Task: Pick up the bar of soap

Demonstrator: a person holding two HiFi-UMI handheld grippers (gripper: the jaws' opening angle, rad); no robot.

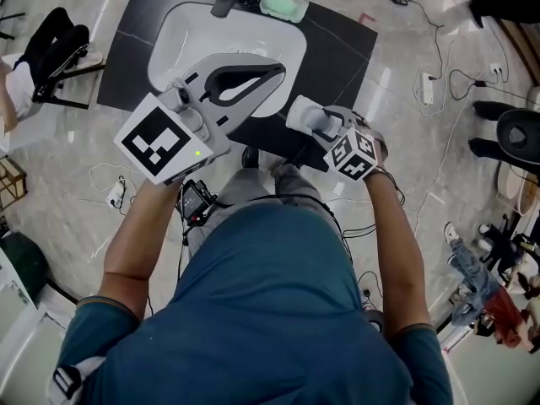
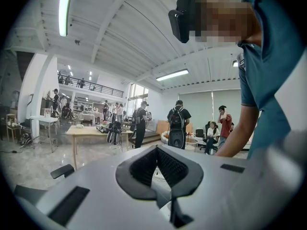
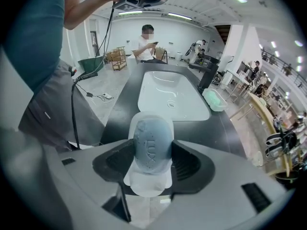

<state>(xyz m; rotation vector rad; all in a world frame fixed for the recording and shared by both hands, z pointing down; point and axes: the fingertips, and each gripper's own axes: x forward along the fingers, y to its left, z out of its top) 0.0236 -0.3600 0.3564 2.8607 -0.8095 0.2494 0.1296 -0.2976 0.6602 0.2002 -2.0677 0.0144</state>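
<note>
— At the near edge of the dark counter, in front of the sink basin, your right gripper has its pads against both long sides of the bar of soap. Does that read as a grip to you?

— It does. The jaws stand wide, yet they're closed on the bar, which sits above the white soap dish. You look to be at the grasp itself; I can't see that the lift has begun.

— And your left gripper?

— It hangs over the basin, pointing out at the room, tips together with nothing between them. I'd say it has no part in this step.

— So what does the next move ask of you?

— A straight rise, I'd judge, with an even squeeze. Soap is slick and rounded, so it may squirt forward out of the pads if you clamp harder or tilt. Watch that the dish doesn't come up stuck to the bar.
</note>
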